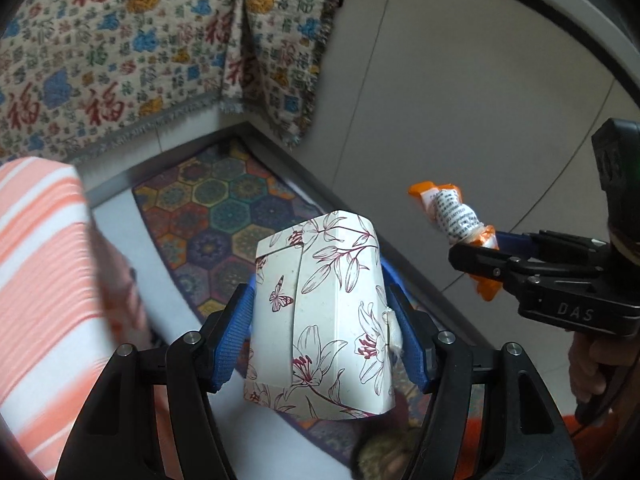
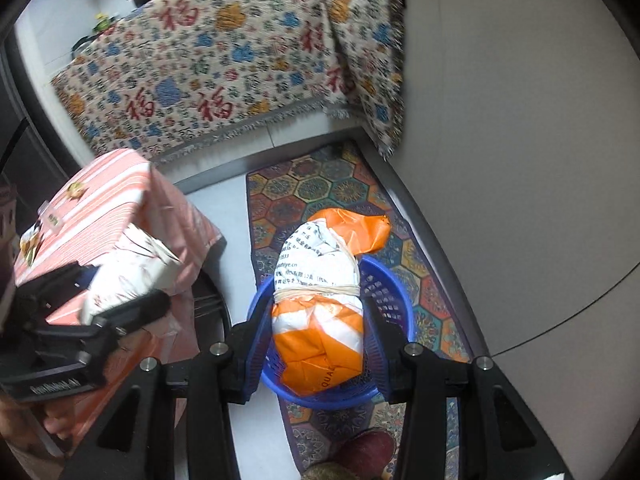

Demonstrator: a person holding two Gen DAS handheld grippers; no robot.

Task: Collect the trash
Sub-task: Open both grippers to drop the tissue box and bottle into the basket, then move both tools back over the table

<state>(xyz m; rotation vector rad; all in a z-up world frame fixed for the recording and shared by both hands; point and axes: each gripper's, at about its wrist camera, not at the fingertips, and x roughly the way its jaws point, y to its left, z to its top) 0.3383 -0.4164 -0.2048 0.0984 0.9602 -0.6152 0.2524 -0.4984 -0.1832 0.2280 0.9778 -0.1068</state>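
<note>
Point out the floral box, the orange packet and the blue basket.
floral box point(image 1: 320, 312): left wrist view, its front face.
orange packet point(image 2: 320, 300): right wrist view, its white middle.
blue basket point(image 2: 388, 284): right wrist view, its right wall.

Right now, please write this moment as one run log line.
left gripper: shut on floral box | right gripper: shut on orange-white packet | blue basket: below packet, on patterned mat

Matt cardboard floral box point(image 1: 324, 312), crinkled glossy plastic packet point(image 2: 320, 312), perforated plastic basket point(image 2: 390, 300), woven cloth point(image 1: 120, 40).
</note>
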